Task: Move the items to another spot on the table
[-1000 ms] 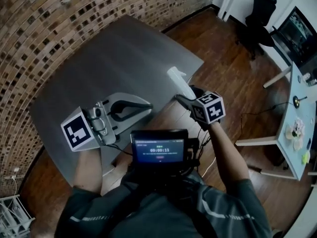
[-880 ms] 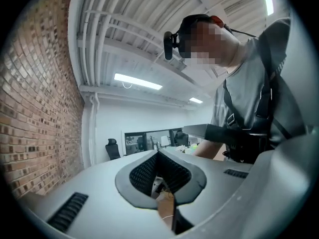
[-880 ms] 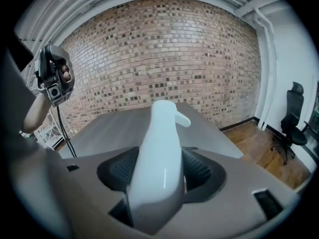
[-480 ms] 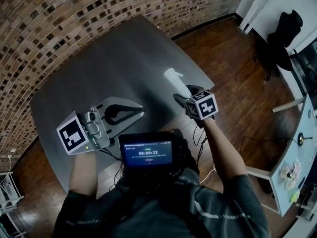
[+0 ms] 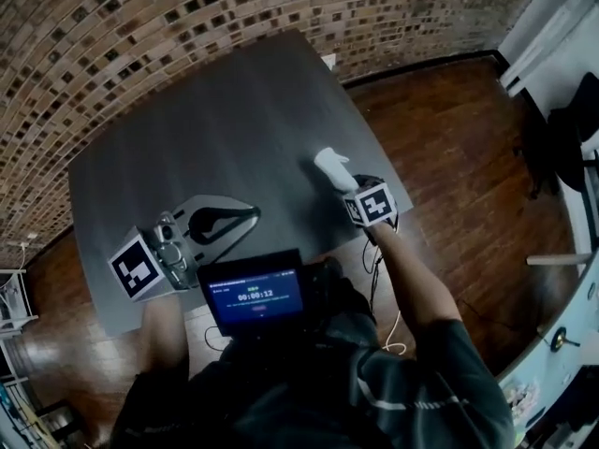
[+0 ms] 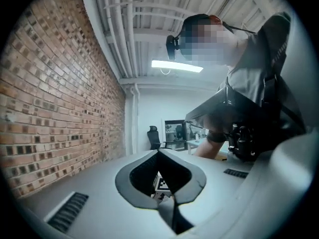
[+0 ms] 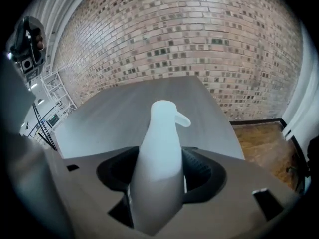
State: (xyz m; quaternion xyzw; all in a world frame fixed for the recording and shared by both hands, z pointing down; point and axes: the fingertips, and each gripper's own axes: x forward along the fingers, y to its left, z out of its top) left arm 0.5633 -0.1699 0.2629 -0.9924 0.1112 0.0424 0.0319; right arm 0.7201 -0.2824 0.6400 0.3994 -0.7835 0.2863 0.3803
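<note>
A white spray bottle [image 5: 332, 168] is clamped in my right gripper [image 5: 344, 183] over the right part of the grey table [image 5: 215, 110], near its edge. In the right gripper view the bottle [image 7: 162, 148] fills the space between the dark jaws of the gripper [image 7: 159, 176], its nozzle pointing right toward the brick wall. My left gripper [image 5: 245, 215] hovers over the table's near left part, its tips together with nothing held. In the left gripper view the tips of that gripper [image 6: 158, 152] meet, and the right gripper's marker cube [image 6: 162, 183] shows through the loop.
A brick wall [image 5: 281, 7] runs along the table's far side. Wooden floor [image 5: 449, 138] lies to the right, with a dark office chair [image 5: 573, 129] further off. A small screen [image 5: 255, 297] sits at my chest, over the near table edge.
Both grippers have moved forward over the table. The right one carried the bottle from beyond the table's near right edge to above the tabletop. The left stayed shut and empty.
</note>
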